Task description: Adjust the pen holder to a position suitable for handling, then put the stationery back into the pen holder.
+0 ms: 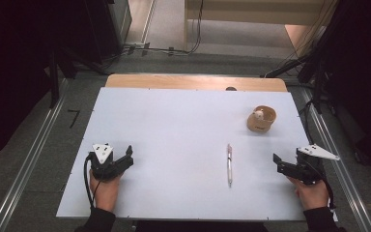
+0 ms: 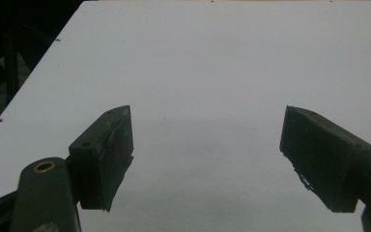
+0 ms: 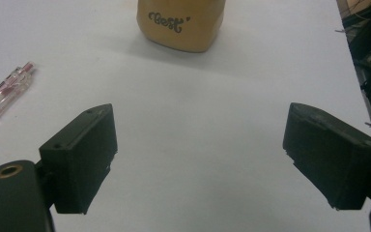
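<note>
the right gripper (image 3: 200, 145) has its fingers (image 3: 79, 159) spread wide with nothing between them, only bare white counter (image 3: 198, 96) under the gap. in the right gripper view a pen (image 3: 5, 94) with a clear barrel and pink trim lies at about ten o'clock from the fingers, well apart from them, and a tan cup (image 3: 181, 21) with dark script lettering on its side stands at twelve o'clock, farther off.

the left gripper (image 2: 205, 154) also has its fingers (image 2: 106, 154) spread wide and empty, over plain white surface, with the counter's left edge running up at about ten o'clock.

in the high view the left gripper (image 1: 118, 162) sits near the seven o'clock part of the counter (image 1: 174, 121), held in a hand (image 1: 104, 191) that comes in from the bottom edge, its fingers aimed toward two o'clock. the right gripper (image 1: 282, 164) sits near the four o'clock part, held in the other hand (image 1: 314, 193), its fingers aimed toward ten o'clock. the pen (image 1: 229, 164) lies flat between the two grippers, nearer the right one, running roughly twelve to six o'clock and touching neither. the cup (image 1: 262, 119) stands upright at about one o'clock from the pen, well apart from it, with a small pale thing inside that is too small to make out.
</note>
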